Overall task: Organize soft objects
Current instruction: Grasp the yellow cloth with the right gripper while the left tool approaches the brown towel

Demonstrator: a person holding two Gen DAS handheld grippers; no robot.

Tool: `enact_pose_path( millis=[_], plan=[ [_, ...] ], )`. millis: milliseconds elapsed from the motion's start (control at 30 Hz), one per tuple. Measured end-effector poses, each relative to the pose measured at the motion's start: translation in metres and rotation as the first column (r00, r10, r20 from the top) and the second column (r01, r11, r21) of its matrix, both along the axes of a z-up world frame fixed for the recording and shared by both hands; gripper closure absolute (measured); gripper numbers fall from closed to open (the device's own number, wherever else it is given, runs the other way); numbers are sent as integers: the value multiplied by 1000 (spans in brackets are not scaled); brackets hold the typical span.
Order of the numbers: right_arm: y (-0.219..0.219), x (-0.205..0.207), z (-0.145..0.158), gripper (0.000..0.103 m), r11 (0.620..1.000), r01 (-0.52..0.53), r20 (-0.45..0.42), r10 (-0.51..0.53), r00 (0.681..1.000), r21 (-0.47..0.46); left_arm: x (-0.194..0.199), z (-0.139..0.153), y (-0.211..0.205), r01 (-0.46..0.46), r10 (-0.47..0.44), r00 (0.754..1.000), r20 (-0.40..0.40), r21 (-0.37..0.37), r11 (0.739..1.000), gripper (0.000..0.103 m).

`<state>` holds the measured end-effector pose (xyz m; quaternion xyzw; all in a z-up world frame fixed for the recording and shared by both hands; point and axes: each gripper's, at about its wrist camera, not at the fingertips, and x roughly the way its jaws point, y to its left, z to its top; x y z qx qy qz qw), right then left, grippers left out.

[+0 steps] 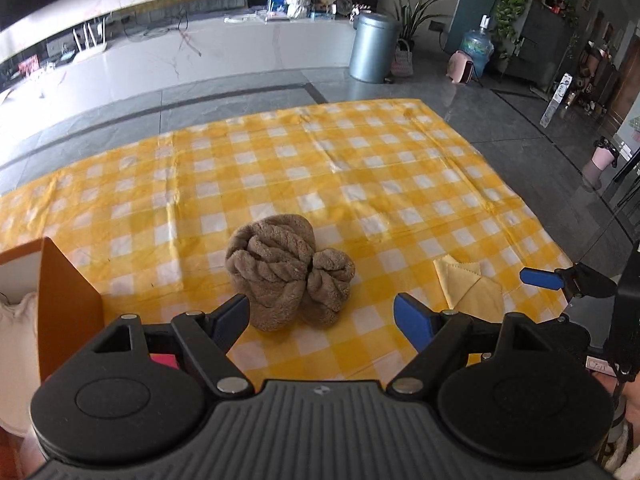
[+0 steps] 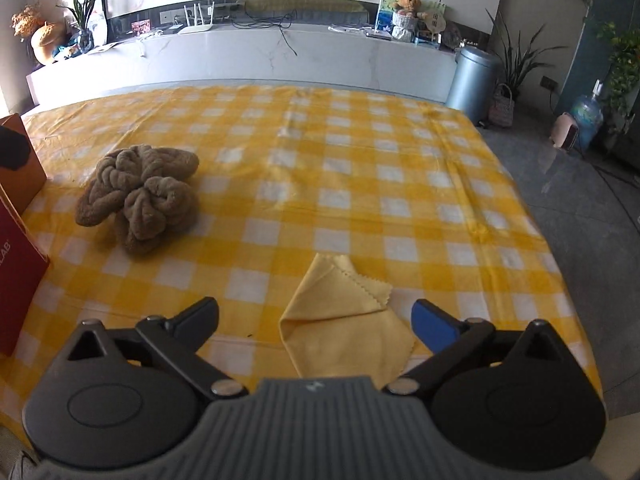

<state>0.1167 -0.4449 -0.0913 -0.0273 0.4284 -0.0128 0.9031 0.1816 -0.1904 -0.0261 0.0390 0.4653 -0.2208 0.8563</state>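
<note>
A twisted brown towel (image 1: 288,270) lies on the yellow checked tablecloth (image 1: 320,168), just beyond my left gripper (image 1: 322,314), which is open and empty with its jaws spread either side of the towel's near end. A folded yellow cloth (image 2: 344,316) lies between the jaws of my right gripper (image 2: 316,320), which is open and empty. The towel also shows in the right wrist view (image 2: 140,196), at the left. The yellow cloth (image 1: 468,284) and a blue fingertip (image 1: 540,278) of the right gripper show at the right of the left wrist view.
An orange box (image 1: 60,300) with something white inside stands at the table's left edge; it and a red box (image 2: 16,264) show in the right wrist view. Beyond the table are grey floor, a white counter (image 2: 240,60) and a metal bin (image 2: 472,80).
</note>
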Motion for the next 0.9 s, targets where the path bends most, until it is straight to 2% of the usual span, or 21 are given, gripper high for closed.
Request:
enact_pose_path(
  millis=[67,133,300,400,567,667,767,833,867,900],
  plan=[
    [-2,3,-1,3,1000,14,4,-14,1000,18,12,-9,0,-44,43,998,-50,-19,999,7],
    [-4,9,-3,2,1000,29,4,-29,1000,-4,19,-16,-3,-64,63,996,-62,-8,998,7],
    [-9,22,-23,2,997,56,-65,-60,996,-60,33,-29,-17,-51,56,997,-55,84,995,7],
    [-14,23,-41,2,996,81,-153,-85,985,-32,41,-37,-19,-28,38,995,-96,105,994,7],
    [-28,19,-49,4,995,83,-140,-75,987,47,39,-39,-14,-17,30,995,-90,134,991,7],
    [-30,15,-46,14,998,54,-120,-49,992,44,38,-38,-9,-20,33,995,-96,128,992,7],
    [-34,12,-41,34,998,54,-114,-49,992,43,35,-36,-5,-25,38,994,-101,124,992,7],
    [-37,10,-37,63,997,59,-108,-55,993,40,35,-36,-4,-29,42,993,-107,119,992,7],
    [-39,9,-36,71,997,61,-106,-56,993,44,34,-35,-3,-34,47,993,-113,115,993,7],
    [-41,9,-36,86,996,69,-104,-64,993,48,34,-35,-3,-42,55,991,-122,111,993,7]
  ],
)
